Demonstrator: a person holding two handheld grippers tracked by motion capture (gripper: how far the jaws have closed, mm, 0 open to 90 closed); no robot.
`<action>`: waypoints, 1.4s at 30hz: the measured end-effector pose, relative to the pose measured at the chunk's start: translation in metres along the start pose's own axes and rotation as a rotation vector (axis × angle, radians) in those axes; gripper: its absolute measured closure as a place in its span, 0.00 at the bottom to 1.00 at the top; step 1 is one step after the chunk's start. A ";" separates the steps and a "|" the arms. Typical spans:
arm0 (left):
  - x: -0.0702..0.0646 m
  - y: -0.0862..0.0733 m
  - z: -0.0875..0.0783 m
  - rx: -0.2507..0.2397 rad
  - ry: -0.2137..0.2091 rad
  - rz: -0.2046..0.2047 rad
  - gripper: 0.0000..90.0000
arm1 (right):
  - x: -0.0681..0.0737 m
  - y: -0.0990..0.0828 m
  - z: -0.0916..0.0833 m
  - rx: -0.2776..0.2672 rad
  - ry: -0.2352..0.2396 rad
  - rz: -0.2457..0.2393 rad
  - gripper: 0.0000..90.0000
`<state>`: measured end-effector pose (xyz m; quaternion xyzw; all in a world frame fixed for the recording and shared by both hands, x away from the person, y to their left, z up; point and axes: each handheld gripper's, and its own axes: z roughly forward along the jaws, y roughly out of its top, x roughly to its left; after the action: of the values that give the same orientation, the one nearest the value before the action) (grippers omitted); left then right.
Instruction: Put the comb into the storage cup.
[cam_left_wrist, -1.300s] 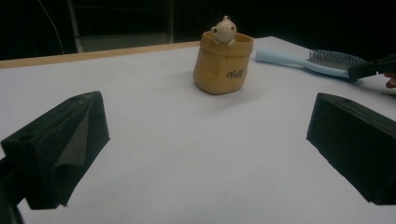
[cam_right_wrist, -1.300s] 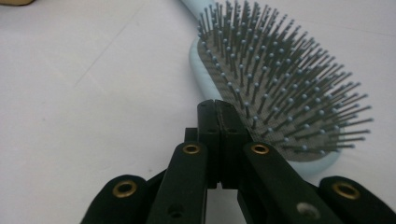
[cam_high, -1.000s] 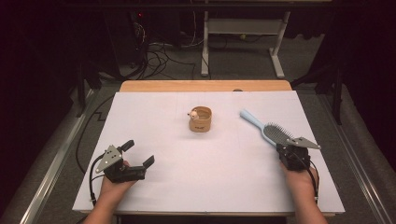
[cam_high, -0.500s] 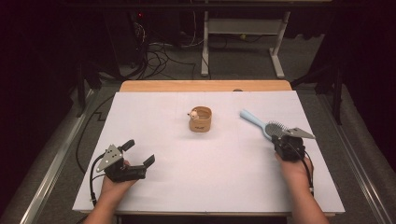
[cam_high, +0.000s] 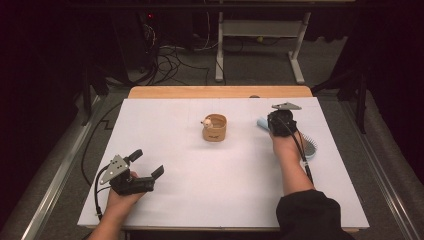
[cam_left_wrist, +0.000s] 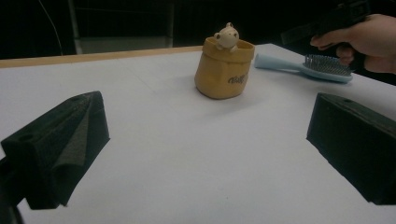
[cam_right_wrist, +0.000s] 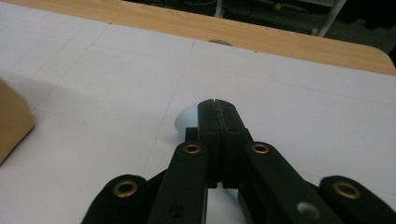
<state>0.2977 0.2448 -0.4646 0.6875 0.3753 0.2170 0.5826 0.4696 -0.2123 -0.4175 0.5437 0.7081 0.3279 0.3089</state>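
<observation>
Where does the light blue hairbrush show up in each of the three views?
High view: hairbrush right of centre, mostly under the right forearm.
Left gripper view: upper right, lying flat.
Right gripper view: handle tip just beyond the shut right gripper.
Shared landmark: tan pouch.

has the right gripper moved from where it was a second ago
Yes. The black right gripper went up the table from the light blue plastic hairbrush's bristle head to over its handle end.

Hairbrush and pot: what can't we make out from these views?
- Hairbrush, high view: the middle is hidden under the right hand and right tongs.
- Hairbrush handle tip, right gripper view: the shut jaws cover the rest, so contact is unclear.
- Pot, left gripper view: the lettering is too small to read.
- Pot, right gripper view: cut off by the left edge.
</observation>
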 end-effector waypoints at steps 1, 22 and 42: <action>0.000 0.000 0.000 0.001 0.000 0.000 0.00 | 0.000 0.003 0.005 0.005 -0.008 0.003 1.00; 0.000 -0.001 -0.001 -0.001 -0.011 -0.012 0.00 | 0.002 0.011 0.061 0.164 -0.096 0.043 1.00; -0.005 0.000 0.001 -0.001 -0.016 0.003 0.00 | 0.022 -0.014 0.033 0.206 0.037 -0.027 1.00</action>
<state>0.2954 0.2409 -0.4644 0.6897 0.3695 0.2123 0.5855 0.4833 -0.1891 -0.4501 0.5569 0.7510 0.2590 0.2425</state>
